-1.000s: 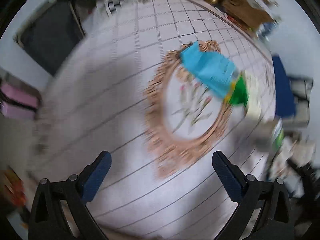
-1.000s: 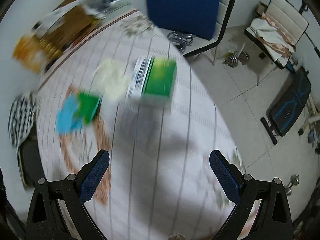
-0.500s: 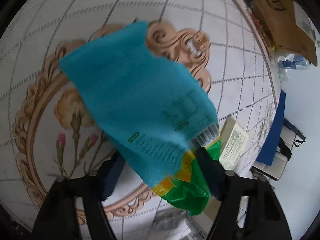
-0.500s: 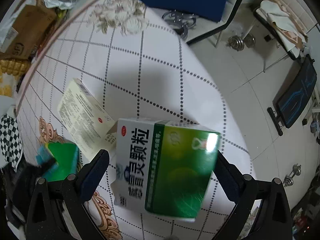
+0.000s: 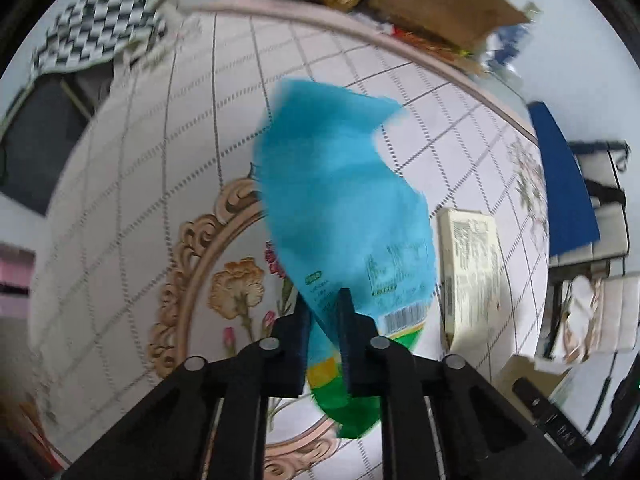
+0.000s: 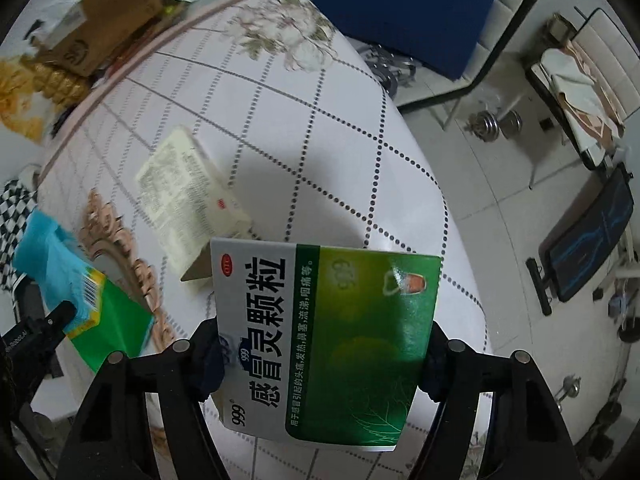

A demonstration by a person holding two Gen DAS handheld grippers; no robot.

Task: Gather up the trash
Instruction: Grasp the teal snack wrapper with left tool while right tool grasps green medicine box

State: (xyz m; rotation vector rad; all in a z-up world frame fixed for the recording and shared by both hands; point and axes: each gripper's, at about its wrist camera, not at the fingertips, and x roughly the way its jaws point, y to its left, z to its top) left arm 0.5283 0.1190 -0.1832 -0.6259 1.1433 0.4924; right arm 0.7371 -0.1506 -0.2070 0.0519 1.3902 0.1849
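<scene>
- White tablecloth (image 5: pixel 168 184) with a dotted diamond grid and a gold scrollwork medallion covers the round table we're working over, tiled floor off past its edge in the right wrist view.
- Our left gripper (image 5: pixel 324 320) has its jaws pinched nearly together on the lower part of a blue and green wrapper (image 5: pixel 344 208). The wrapper stands up ahead of the fingers, blue part fanning out above them, green and yellow end hanging down between and below them. It looks lifted off the cloth, though the blur makes that hard to swear to.
- Just right of that gripper, a cream box (image 5: pixel 472 272) covered in small print lies flat on the cloth, apart from the wrapper.
- Further out ahead, at the table's far edge, there's a brown cardboard box (image 5: pixel 436 4) and some gold stuff we can't make out. Off to the far left is a black and white checkered cloth (image 5: pixel 96 36).
- Our right gripper (image 6: pixel 320 356) is spread fairly wide and clamped on the two sides of a green and white medicine box (image 6: pixel 332 340), printed face toward the camera, held up off the table.
- Beyond it and to the left the same cream box (image 6: pixel 188 192) lies on the cloth. Further left the wrapper (image 6: pixel 80 296) shows in the other gripper's tip.
- Far ahead to the right sits a chair with a blue back (image 6: pixel 400 12), with dumbbells (image 6: pixel 496 124) on the floor.
</scene>
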